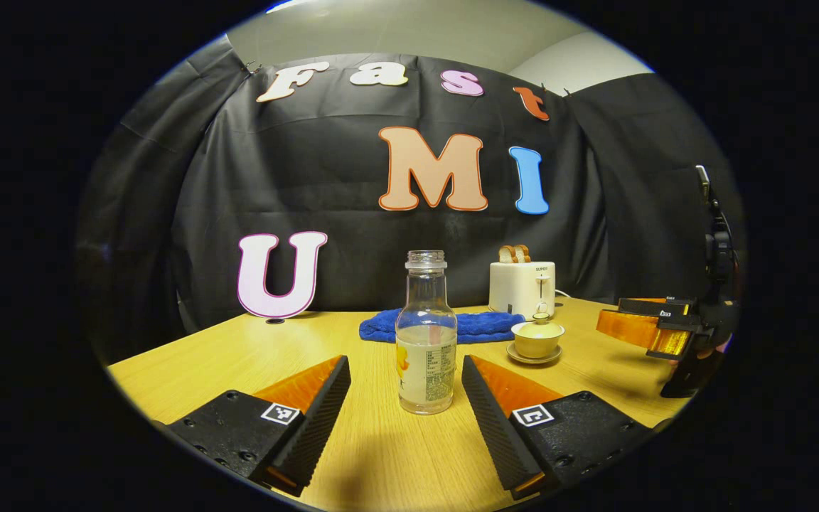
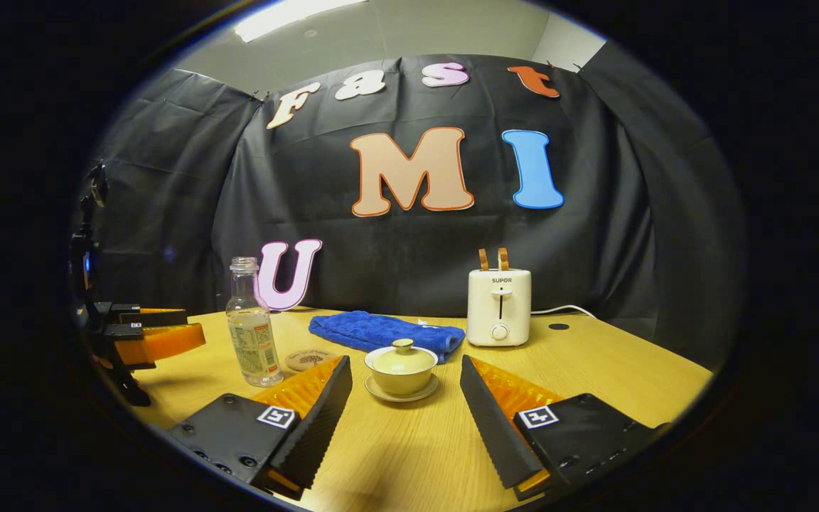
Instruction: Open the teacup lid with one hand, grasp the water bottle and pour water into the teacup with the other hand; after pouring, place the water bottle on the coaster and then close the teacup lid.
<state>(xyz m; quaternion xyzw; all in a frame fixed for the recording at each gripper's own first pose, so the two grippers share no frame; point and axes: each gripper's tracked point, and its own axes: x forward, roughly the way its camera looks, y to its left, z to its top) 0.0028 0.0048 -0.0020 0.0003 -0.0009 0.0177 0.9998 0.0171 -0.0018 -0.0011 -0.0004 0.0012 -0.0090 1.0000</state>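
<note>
In the left gripper view, the water bottle (image 1: 425, 334) is covering part of the blue towel (image 1: 480, 326) behind it, and the print on its label is too small to tell. The right tongs (image 1: 655, 328) are being cut off at the picture's right edge. In the right gripper view, the bottle is hiding the left edge of the coaster (image 2: 310, 358), whose pattern is too small to tell. The left tongs (image 2: 161, 333) are being cut off at the left edge.

Black cloth wall (image 2: 409, 242), pale ceiling with strip light (image 2: 288, 18), wooden table (image 2: 616, 370), white toaster (image 2: 499, 307)
</note>
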